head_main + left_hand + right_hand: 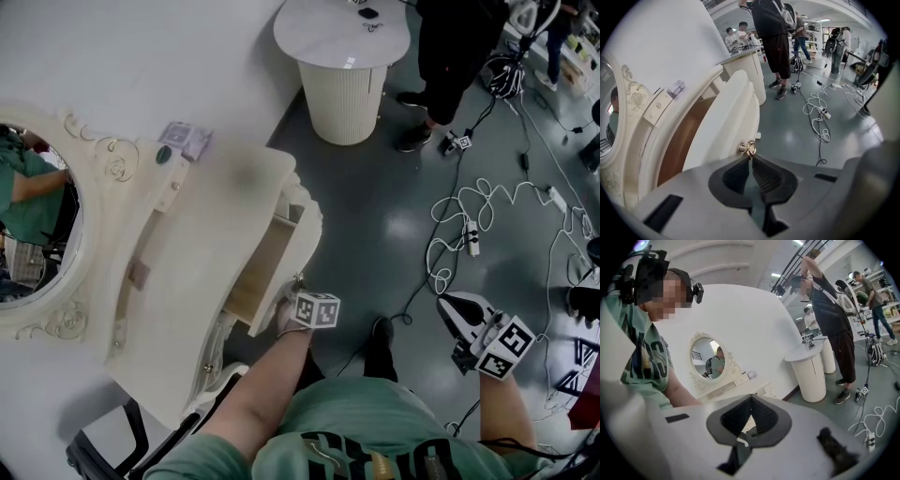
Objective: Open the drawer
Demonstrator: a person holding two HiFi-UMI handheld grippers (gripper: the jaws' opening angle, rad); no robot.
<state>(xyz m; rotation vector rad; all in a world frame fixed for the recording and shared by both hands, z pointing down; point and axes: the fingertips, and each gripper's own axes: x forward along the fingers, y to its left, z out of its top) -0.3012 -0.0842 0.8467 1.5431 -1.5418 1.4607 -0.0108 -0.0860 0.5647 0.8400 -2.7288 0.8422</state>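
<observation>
A cream dressing table (pixel 202 244) has one drawer (pixel 265 265) pulled part-way out towards me, its wooden inside showing. In the left gripper view the drawer's pale front (pixel 726 117) carries a small gold knob (pixel 746 148). My left gripper (pixel 750 157) points steeply down and is shut on that knob, which is pinched at the very tips. The head view shows the left gripper (pixel 292 289) at the drawer's outer corner. My right gripper (pixel 452 307) hangs apart at the right over the floor. Its jaws (pixel 751 398) are shut with nothing between them.
An oval mirror (pixel 33 216) stands on the table's left, with a small purple box (pixel 186 139) near it. A round ribbed pedestal (pixel 342 66) and a standing person (pixel 450 56) are beyond. White cables (pixel 469 225) lie on the grey floor. A chair (pixel 141 431) sits below the table.
</observation>
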